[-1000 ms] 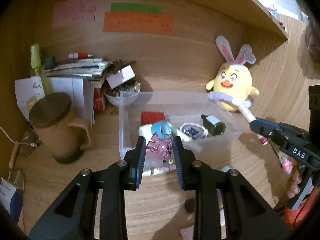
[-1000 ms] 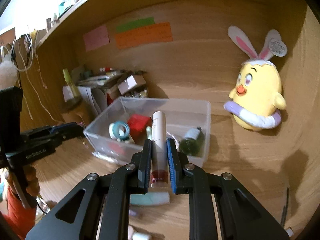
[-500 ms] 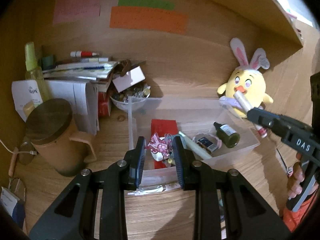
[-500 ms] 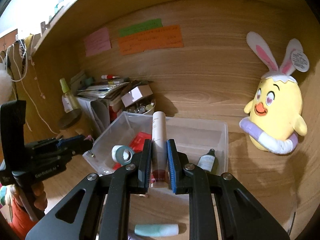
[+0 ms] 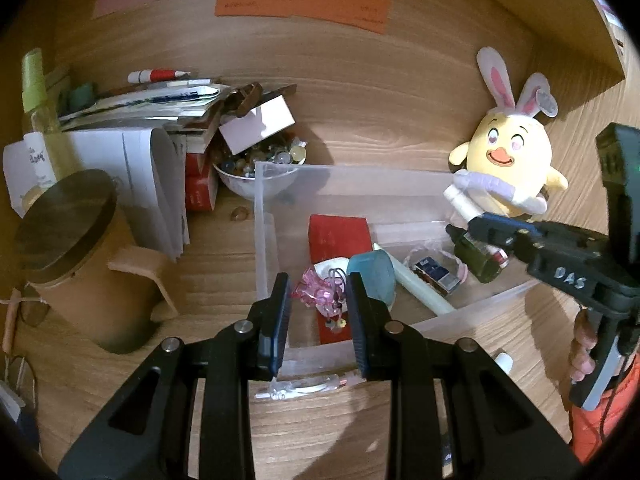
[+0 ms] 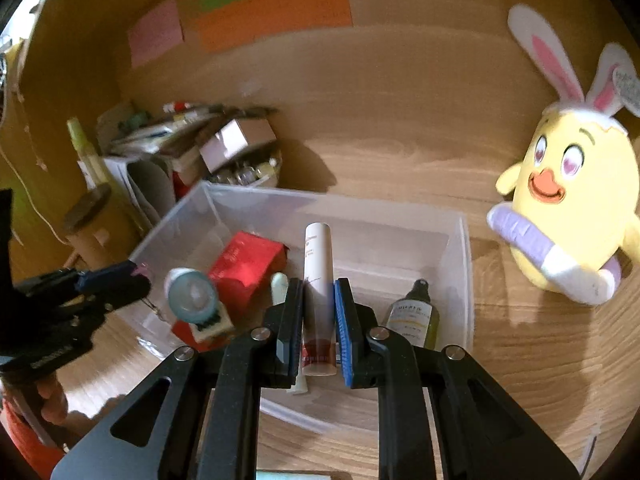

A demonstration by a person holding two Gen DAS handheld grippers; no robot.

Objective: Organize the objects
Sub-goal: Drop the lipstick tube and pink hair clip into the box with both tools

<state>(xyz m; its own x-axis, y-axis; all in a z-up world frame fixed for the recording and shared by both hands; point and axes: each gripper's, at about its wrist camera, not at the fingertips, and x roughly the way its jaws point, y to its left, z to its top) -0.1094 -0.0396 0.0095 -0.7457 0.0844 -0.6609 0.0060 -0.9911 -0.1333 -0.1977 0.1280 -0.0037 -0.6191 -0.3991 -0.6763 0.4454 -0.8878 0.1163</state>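
A clear plastic bin sits on the wooden desk. It holds a red box, a teal tape roll, a dark green bottle and a pale tube. My left gripper is shut on a pink trinket over the bin's near left part. My right gripper is shut on a white tube with a red cap over the bin; it also shows in the left wrist view.
A yellow bunny plush stands right of the bin. A lidded mug, a paper stack and a bowl of small items are left of it. A clear object lies in front of the bin.
Both grippers have moved forward over the bin, each keeping its object. The white tube is now above the bin's inside and the pink trinket above the near left part.
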